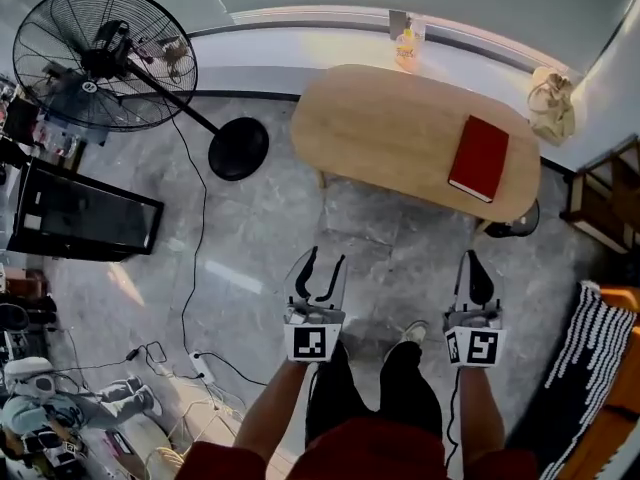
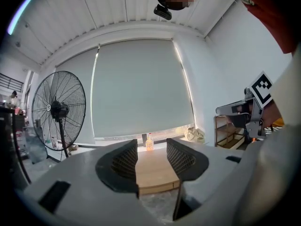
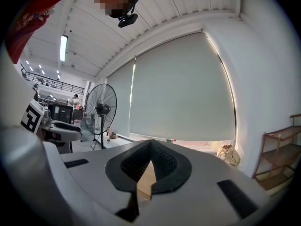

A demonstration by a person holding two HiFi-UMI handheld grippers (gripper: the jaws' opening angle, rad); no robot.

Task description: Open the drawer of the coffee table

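Note:
The oval wooden coffee table [image 1: 400,128] stands ahead of me on the grey floor, with a red book [image 1: 480,158] lying on its right end. No drawer shows in any view. My left gripper [image 1: 325,258] hovers short of the table's near edge, open with nothing between its fingers. In the left gripper view the table top [image 2: 153,173] appears between the spread pads of the left gripper [image 2: 151,146]. My right gripper [image 1: 472,258] is held level beside it, shut and empty. In the right gripper view the right gripper [image 3: 150,143] has its tips meeting, and only a sliver of the table [image 3: 146,179] shows.
A big black floor fan [image 1: 105,58] and its round base [image 1: 238,148] stand at the left, cables trailing over the floor. A small orange bottle [image 1: 405,50] sits on the window ledge, a beige bag [image 1: 552,103] at the back right. A wooden shelf [image 1: 610,198] stands right.

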